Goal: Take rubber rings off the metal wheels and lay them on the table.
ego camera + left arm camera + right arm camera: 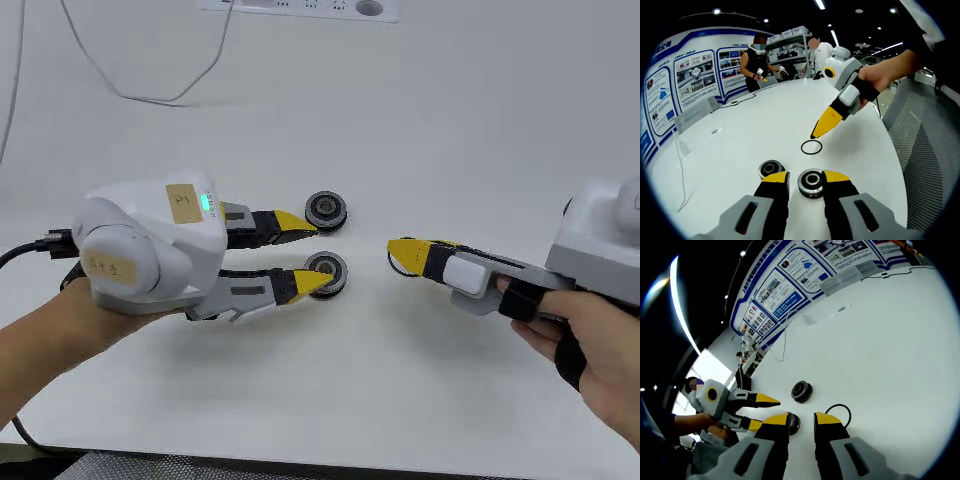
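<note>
1 rubber ring (811,147) lies on the table (450,150) under the right gripper (404,251), jaws slightly apart; the left gripper (312,252) gapes around the near wheel (811,183); next, probably steady it and peel.

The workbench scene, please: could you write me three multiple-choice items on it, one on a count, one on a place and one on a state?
1. How many metal wheels stand on the table?
A) one B) two C) four
2. Where is the loose rubber ring?
A) on the table by the right tool tip B) stacked on a wheel C) at the table's far edge
3. How do the jaws of the left tool stand?
A) shut on the ring B) shut, empty C) open, either side of a wheel

Answers: 1 B, two wheels show side by side; 2 A, the ring lies flat by the yellow tip; 3 C, a wheel sits in the gap between the jaws.
</note>
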Demonstrator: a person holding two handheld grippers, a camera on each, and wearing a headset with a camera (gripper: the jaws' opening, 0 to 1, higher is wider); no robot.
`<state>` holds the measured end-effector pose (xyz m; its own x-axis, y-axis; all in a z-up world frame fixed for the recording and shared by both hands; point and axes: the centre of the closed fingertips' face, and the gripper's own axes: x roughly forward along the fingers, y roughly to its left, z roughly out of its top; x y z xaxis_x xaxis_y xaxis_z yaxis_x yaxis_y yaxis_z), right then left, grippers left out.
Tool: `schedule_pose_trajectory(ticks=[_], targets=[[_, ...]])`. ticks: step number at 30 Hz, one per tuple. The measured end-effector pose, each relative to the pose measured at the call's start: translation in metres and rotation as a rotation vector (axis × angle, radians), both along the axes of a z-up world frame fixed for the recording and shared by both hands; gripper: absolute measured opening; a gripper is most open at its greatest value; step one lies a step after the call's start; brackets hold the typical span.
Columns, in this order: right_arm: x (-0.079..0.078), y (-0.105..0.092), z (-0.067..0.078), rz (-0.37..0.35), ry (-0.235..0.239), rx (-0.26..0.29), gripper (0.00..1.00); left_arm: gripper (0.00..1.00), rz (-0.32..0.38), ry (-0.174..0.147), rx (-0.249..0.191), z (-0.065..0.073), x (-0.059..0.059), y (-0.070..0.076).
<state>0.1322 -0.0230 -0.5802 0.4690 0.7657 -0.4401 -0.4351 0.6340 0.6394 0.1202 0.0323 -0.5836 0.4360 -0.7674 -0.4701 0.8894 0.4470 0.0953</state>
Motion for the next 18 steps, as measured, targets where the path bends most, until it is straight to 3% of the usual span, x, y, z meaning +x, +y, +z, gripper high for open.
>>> schedule_pose_trajectory(ticks=[5,8,18], targets=[[-0.004,0.006,0.001,0.016,0.001,0.028,0.20,0.21,-0.021,0.026,0.014,-0.005,-0.004,-0.001],[-0.010,0.012,0.002,0.059,0.005,0.049,0.22,0.21,-0.029,0.026,0.017,-0.006,-0.005,-0.003],[-0.027,0.029,-0.004,0.159,0.016,0.053,0.40,0.19,-0.045,0.036,0.033,-0.010,-0.007,-0.006]])
